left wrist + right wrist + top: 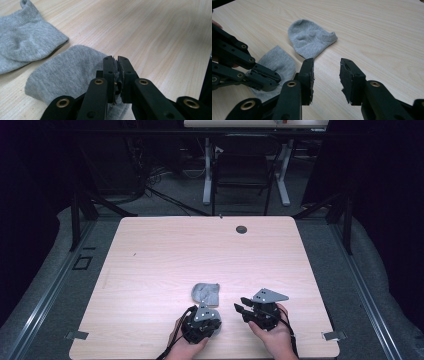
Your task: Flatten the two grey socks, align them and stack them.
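Two grey ankle socks lie on the light wooden table [200,245]. The far sock [206,292] [22,42] [310,40] lies loose and crumpled. The near sock [67,72] [278,62] lies flat just beside it, and my left gripper [214,320] [117,60] [273,80] is shut on its edge, with grey fabric pinched between the pads. My right gripper [240,306] [327,65] hovers just right of the socks, pointing at them. Its jaws stand apart with nothing between them.
A small dark round hole [241,229] sits near the table's far edge. Beyond the table stand a black chair [242,170] and white desk legs [206,175]. Metal clips [334,335] mark the near corners.
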